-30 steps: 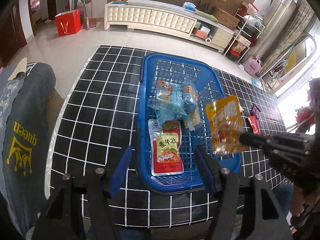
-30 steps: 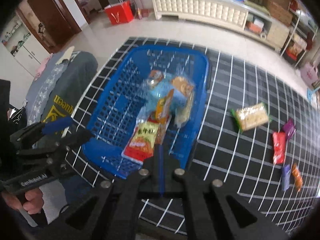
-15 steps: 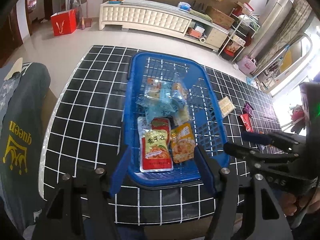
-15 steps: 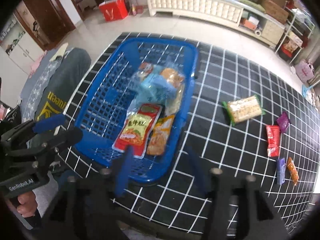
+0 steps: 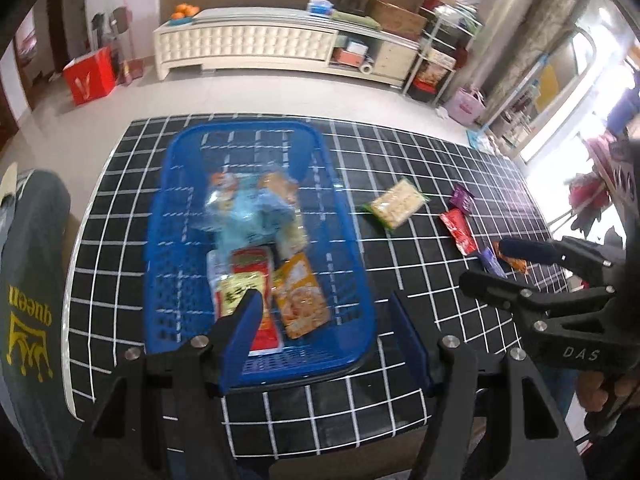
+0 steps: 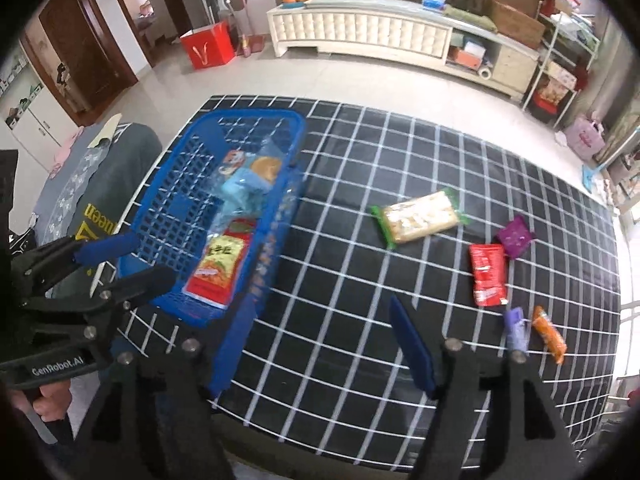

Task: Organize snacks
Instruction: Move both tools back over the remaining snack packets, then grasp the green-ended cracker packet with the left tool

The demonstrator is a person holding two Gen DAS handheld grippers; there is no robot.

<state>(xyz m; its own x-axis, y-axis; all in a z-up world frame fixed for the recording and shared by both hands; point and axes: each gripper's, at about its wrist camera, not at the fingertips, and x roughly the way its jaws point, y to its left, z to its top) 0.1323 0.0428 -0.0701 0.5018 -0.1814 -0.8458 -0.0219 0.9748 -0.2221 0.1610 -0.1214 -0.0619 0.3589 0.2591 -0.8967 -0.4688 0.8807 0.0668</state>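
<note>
A blue basket [image 5: 354, 248] stands on the black gridded table [image 5: 416, 264]. It holds an orange packet [image 5: 300, 296], a red-and-yellow packet [image 5: 244, 280] and a clear bag of blue snacks [image 5: 252, 216]. My left gripper [image 5: 324, 308] is open and empty over the basket's near end. My right gripper [image 6: 320, 308] is open and empty just right of the basket [image 6: 248, 114]. Loose on the table ahead lie a green-edged cracker pack [image 6: 420, 218], a purple packet [image 6: 516, 236] and a red packet [image 6: 488, 274]. Nearer the right edge are a small purple stick [image 6: 515, 328] and an orange stick [image 6: 548, 334].
A grey cushion printed "queen" [image 5: 28, 300] sits at the table's left edge. Beyond the table are tiled floor, a red bag [image 5: 90, 76], a cream cabinet [image 5: 248, 48] and shelving at the right. A hand [image 6: 48, 400] holds the left gripper.
My right gripper opened and let go of the orange packet, which now lies in the basket. It then drew back and swung right. The left view shifted right too.
</note>
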